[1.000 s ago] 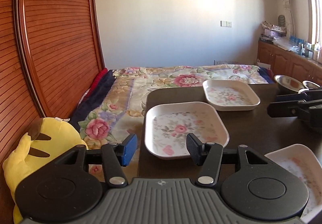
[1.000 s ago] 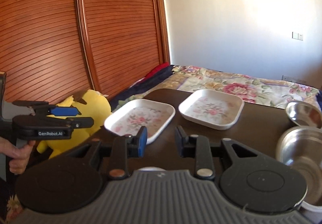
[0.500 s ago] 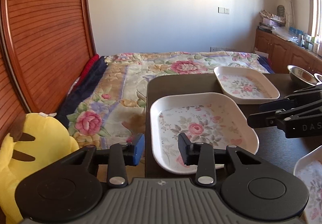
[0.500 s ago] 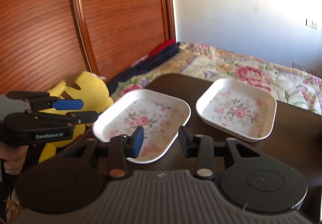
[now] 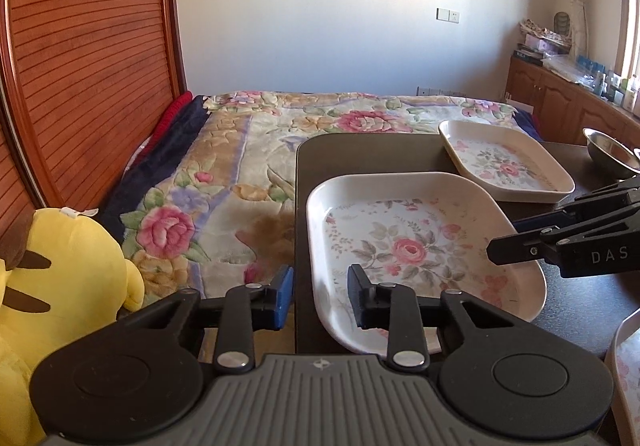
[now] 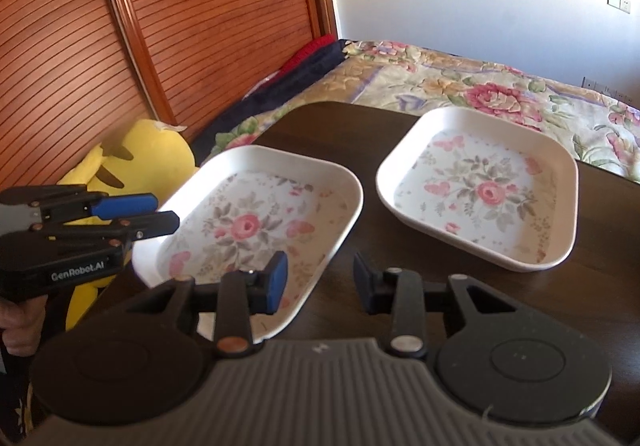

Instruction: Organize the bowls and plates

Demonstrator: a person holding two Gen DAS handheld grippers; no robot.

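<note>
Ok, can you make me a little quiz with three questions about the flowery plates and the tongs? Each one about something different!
1. Where is the yellow plush toy?
A. on the table
B. beside the table, by the wooden panel
C. in a plate

2. How many flowery plates show whole in the right wrist view?
A. one
B. two
C. four

3. What are the left tongs doing?
A. open, holding nothing
C. shut on a bowl
B. shut on a plate

Answers:
1 B: the toy sits off the dark table, against the wooden panel.
2 B: the near plate and the far plate lie side by side, apart.
3 A: there is a gap between the fingers, which straddle the near plate's rim without gripping it. The right tongs are open too.
</note>
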